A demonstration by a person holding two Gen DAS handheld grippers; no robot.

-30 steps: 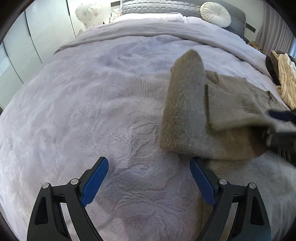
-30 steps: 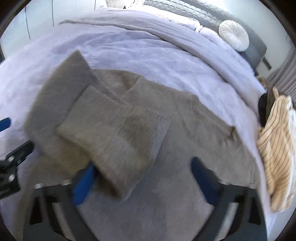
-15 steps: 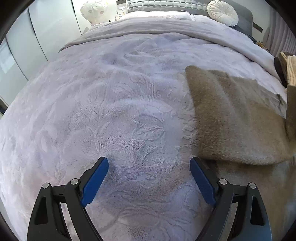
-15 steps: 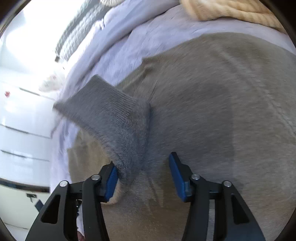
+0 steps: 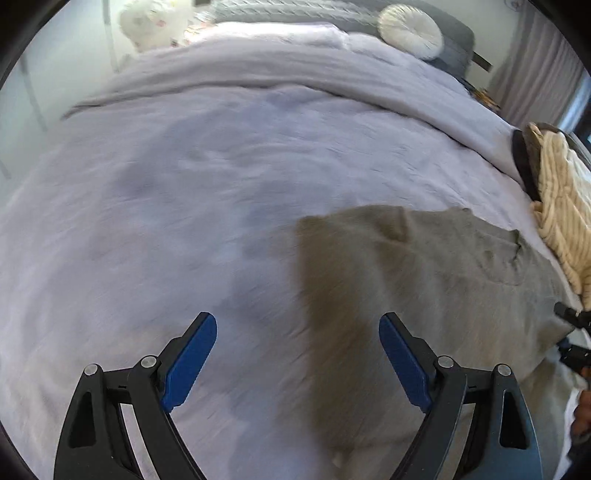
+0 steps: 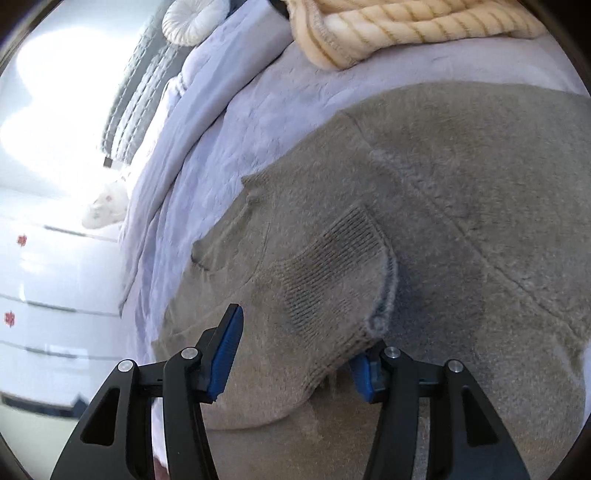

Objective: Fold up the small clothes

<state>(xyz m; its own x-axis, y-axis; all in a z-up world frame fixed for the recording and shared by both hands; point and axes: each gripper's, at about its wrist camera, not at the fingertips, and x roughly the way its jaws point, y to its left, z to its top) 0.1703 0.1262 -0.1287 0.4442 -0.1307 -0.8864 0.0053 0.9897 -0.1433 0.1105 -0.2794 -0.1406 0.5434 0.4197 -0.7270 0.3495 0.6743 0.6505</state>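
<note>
The grey sweater (image 6: 461, 221) lies flat on the bed (image 5: 184, 184), its sleeve cuff (image 6: 332, 280) folded over the body between the right gripper's (image 6: 295, 354) parted jaws, apparently let go. The left gripper (image 5: 297, 363) hovers wide open and empty over the sweater's edge. Judged best: back the right gripper out low without dragging the cuff, then square the fold

The grey-brown sweater (image 6: 461, 229) is a fuzzy, matt knit, with a ribbed cuff (image 6: 332, 273) on its sleeve. The lilac bedspread (image 5: 184, 206) is soft, plush cloth with an embossed pattern. The cream garment (image 6: 406, 26) is a chunky ribbed knit. The fingers (image 5: 188, 363) wear matt blue ridged pads on black plastic arms with shiny metal pins. The wardrobe doors (image 6: 44, 288) look glossy white.
</note>
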